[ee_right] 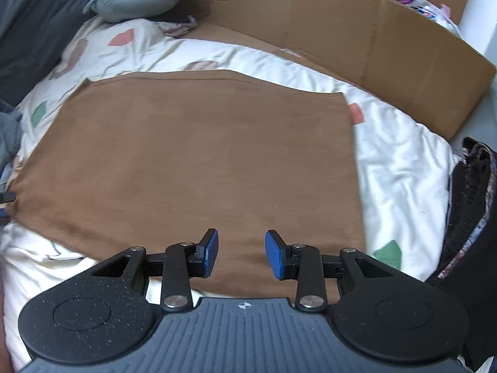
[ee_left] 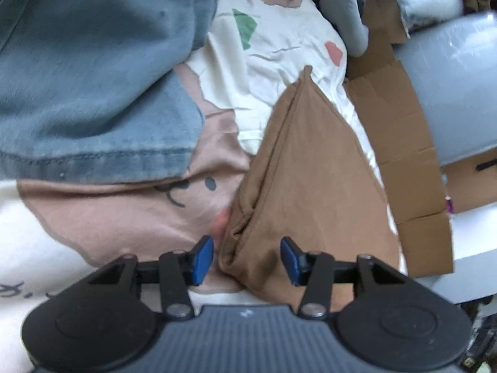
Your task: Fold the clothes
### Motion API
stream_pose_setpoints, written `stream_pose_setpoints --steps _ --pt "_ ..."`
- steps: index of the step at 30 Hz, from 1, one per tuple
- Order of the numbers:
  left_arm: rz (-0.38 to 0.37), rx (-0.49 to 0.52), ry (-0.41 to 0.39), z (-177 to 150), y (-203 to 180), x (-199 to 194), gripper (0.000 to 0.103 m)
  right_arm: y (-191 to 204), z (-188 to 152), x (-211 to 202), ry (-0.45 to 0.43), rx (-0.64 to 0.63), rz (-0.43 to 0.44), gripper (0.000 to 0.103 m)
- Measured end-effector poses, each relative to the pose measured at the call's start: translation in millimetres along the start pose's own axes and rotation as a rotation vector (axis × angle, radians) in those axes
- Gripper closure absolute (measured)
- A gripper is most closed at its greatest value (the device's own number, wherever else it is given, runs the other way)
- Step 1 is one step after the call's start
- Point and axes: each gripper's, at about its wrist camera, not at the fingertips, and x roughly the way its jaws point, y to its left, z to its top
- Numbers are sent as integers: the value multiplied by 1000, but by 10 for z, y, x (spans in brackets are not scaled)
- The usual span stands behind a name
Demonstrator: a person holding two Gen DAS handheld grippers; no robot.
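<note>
The left gripper (ee_left: pixel 247 259) hovers with jaws apart over the bunched edge of the brown garment (ee_left: pixel 310 186) — blue denim (ee_left: pixel 93 93) lies left of that garment.

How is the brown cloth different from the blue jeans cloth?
The plain brown cloth is one flat colour, while the faded blue denim garment has a stitched hem along its edge. The brown cloth lies spread out and smooth in the right wrist view; the denim garment sits in a rumpled heap. The brown cloth sits right in front of both open tools; the denim lies off to one side. Both rest on the white patterned bedding.
</note>
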Motion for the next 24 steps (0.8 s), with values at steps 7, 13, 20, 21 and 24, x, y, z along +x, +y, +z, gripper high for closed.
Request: stream_pose_setpoints --steps 7,13,20,21,24 --pt "-67 -32 4 2 95 -99 72 189 39 125 49 37 59 62" --pt "-83 10 42 54 82 -23 66 451 29 361 101 55 117 63" --pt "-129 -8 58 84 104 59 69 862 17 677 133 26 157 69" --pt "-135 -11 57 82 109 51 76 909 7 720 142 27 161 74" --pt "-135 1 39 72 116 -15 92 983 -81 814 182 40 161 87"
